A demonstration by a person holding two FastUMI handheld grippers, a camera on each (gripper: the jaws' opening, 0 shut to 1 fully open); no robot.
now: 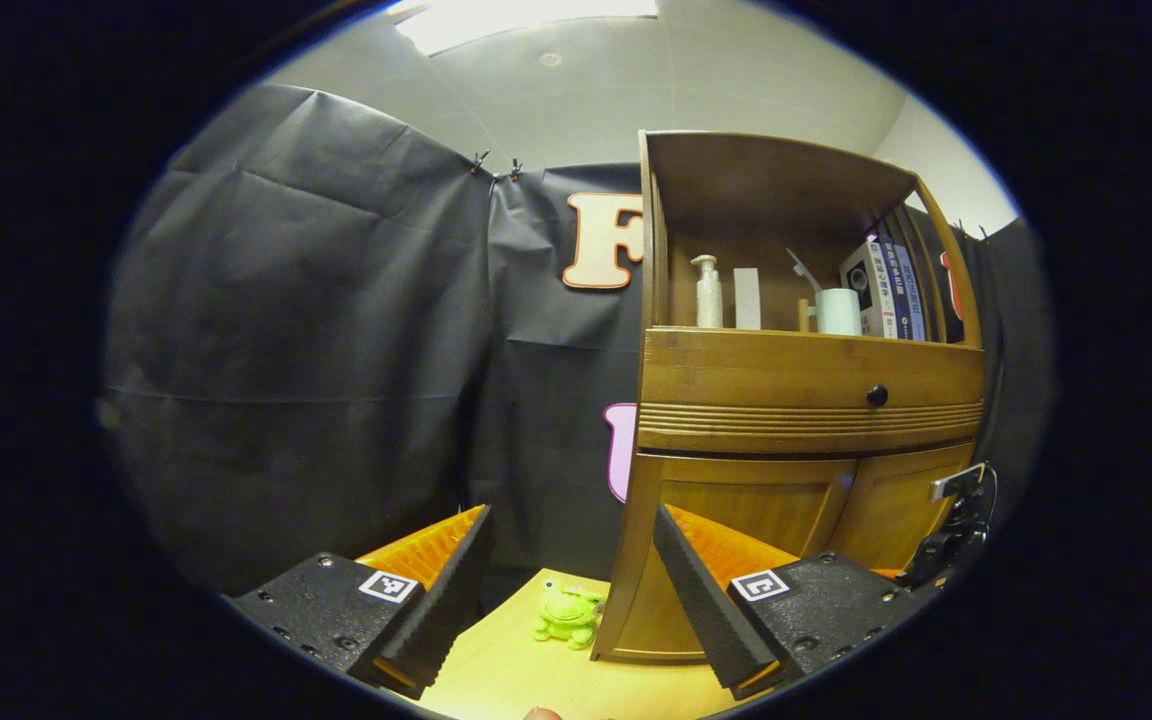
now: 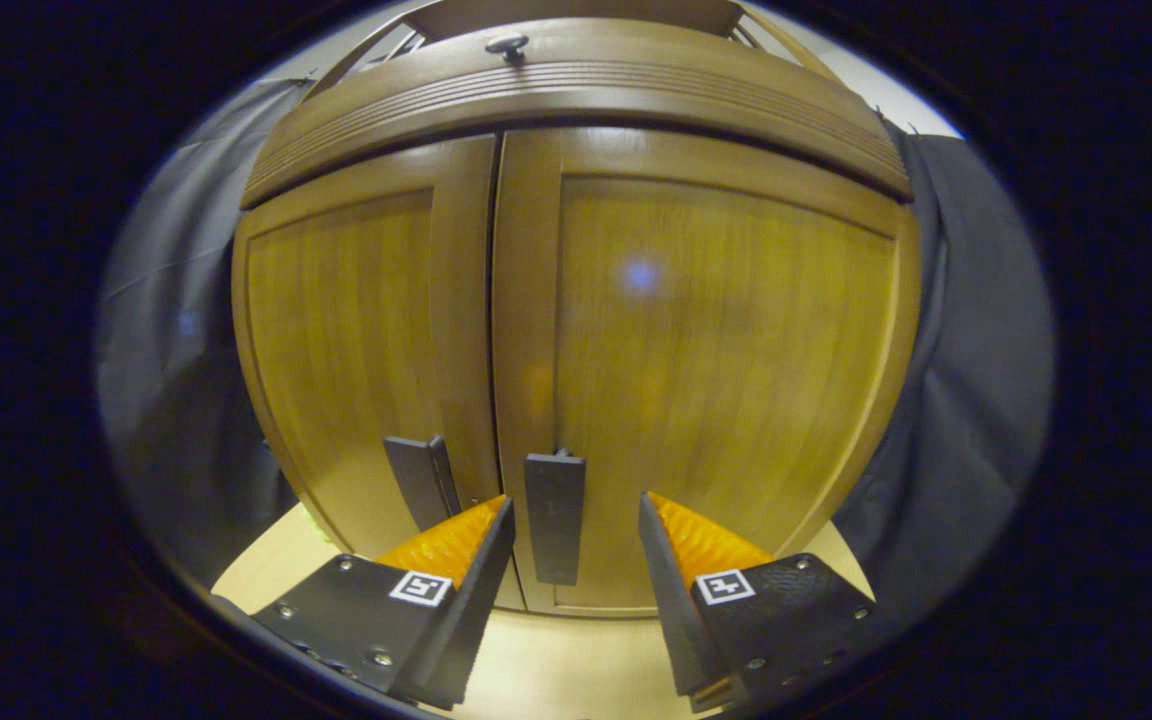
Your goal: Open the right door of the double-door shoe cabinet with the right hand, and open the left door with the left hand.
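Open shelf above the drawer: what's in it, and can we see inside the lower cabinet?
The open shelf holds a pump bottle, a white cup and books. Both doors are closed, hiding the lower cabinet's contents.

I see a honey-brown wooden shoe cabinet (image 2: 576,300) w/ faint vertical grain on both doors; dark flat door handles (image 2: 554,515), black round drawer knob (image 1: 877,396). Lime-green frog plush toy (image 1: 568,614) on pale yellow wooden tabletop (image 1: 506,670). White pump bottle (image 1: 708,292) & white mug (image 1: 839,311) on shelf.
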